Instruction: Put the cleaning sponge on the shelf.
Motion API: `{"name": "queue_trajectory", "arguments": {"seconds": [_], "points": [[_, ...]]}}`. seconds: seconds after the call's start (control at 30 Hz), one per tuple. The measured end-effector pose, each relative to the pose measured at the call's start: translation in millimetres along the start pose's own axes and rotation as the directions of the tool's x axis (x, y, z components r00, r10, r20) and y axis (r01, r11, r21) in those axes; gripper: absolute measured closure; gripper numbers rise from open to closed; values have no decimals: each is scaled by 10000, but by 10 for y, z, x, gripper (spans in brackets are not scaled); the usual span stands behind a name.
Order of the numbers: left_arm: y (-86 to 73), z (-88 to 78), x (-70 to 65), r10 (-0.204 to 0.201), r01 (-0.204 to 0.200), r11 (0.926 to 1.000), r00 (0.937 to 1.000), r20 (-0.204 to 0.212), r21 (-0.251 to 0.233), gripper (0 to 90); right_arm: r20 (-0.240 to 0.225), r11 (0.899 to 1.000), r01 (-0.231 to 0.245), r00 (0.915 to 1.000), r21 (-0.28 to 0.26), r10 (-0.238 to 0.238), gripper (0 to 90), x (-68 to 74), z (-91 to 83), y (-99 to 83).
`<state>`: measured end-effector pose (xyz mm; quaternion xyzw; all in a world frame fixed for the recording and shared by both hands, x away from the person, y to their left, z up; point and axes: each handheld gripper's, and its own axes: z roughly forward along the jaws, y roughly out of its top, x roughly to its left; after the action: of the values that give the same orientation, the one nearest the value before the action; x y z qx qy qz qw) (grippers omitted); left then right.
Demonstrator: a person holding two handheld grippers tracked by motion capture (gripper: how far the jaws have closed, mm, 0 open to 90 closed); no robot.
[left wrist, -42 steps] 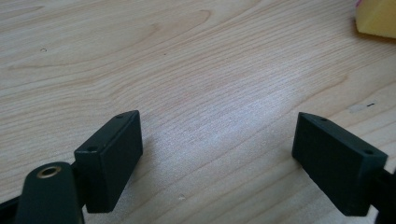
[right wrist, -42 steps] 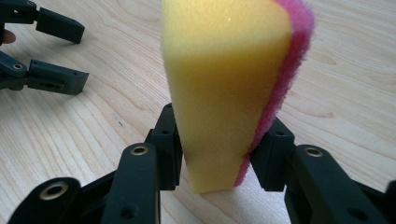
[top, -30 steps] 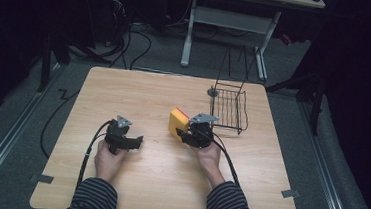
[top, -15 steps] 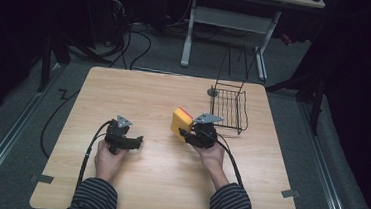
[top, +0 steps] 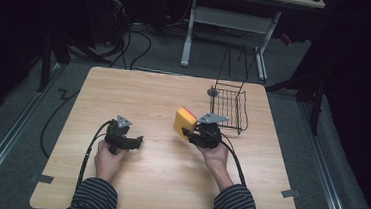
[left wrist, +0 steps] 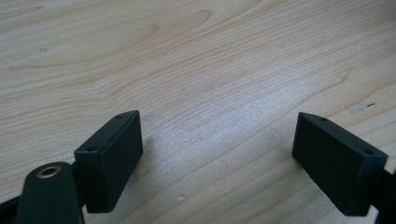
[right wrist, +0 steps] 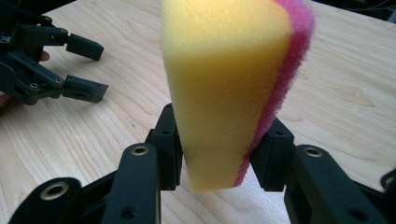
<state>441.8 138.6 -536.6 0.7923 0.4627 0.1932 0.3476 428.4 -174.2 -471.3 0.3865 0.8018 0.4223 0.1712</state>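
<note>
Currently the sponge, yellow foam with a pink scrub layer on one face, stands upright between the jaws of the right gripper, lifted off the wooden table. In the right gripper view the sponge rises straight up from the jaws, yellow face on one pad and pink layer on the other, and the foam narrows where the pads squeeze it, so that gripper is clamped tight on the lower end of the sponge. Just beyond the right gripper and off to its right in the high view sits a black wire basket with tall wire handles, near the sponge but not touching it; a small grey round piece lies on the table by the basket's far left corner. Nothing stands between sponge and basket. Well off to the other side, the left gripper sits low at the table, jaws pointing toward the right gripper. In the left gripper view its jaws stand wide apart with bare wood grain between them, holding nothing. The right gripper view also catches the left gripper farther off at upper left, jaws spread. Cables trail back from both grippers toward the striped sleeves.
</note>
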Motion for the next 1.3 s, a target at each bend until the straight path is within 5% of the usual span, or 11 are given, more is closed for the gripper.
{"name": "queue_trajectory", "arguments": {"seconds": [1.3], "points": [[0, 0, -1, -1, 1, 10000, 10000, -6, 0, 168, 605, 9956, -458, 9969, -818, 509, 600, -281, -568, 1]]}}
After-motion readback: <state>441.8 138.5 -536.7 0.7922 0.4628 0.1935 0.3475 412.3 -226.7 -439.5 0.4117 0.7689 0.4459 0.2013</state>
